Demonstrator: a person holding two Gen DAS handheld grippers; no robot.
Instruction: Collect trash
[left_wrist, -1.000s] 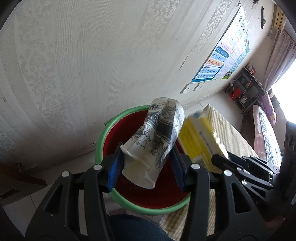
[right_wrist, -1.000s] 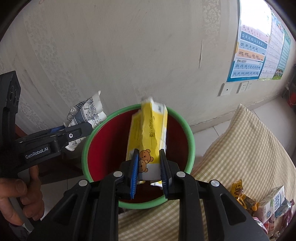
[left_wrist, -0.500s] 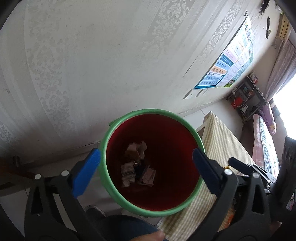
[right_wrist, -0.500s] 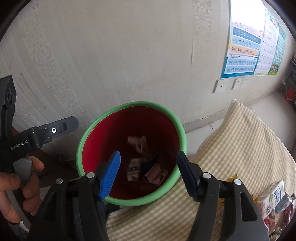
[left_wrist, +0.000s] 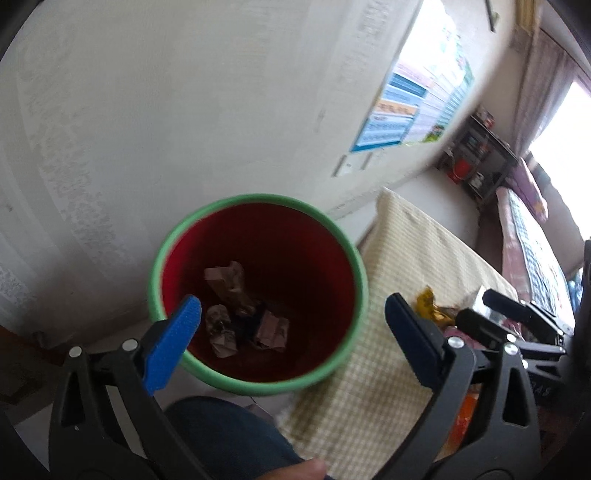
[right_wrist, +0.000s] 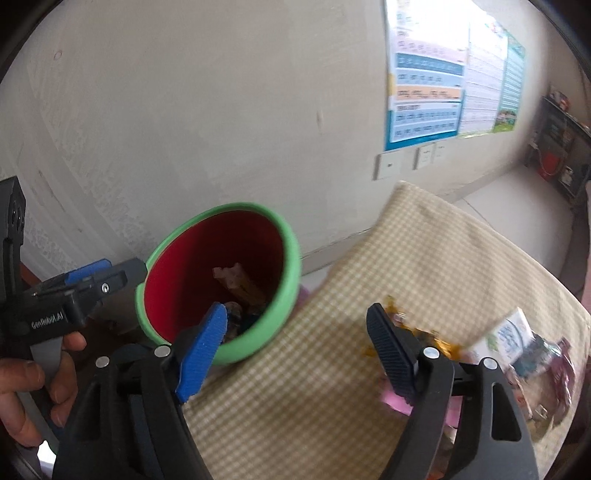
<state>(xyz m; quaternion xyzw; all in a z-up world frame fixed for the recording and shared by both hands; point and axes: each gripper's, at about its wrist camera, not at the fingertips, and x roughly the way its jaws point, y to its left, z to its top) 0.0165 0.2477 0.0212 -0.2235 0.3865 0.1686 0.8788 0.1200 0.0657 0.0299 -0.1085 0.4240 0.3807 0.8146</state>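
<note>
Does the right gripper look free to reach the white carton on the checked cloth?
Probably yes. The right gripper has open, empty jaws that have just been opening, and the white carton lies uncovered on the checked cloth, just right of them, with wrappers beside it.

Pale patterned wall (left_wrist: 184, 92), chart poster (right_wrist: 428, 99) (blurred print), checked tablecloth (right_wrist: 424, 251), dark shelf (left_wrist: 480, 155), bright window (left_wrist: 569, 125)

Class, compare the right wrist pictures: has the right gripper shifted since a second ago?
Yes. The right gripper, jaws just opened and empty, has swung right: the red bin with green rim now sits left of it, checked cloth ahead.
</note>
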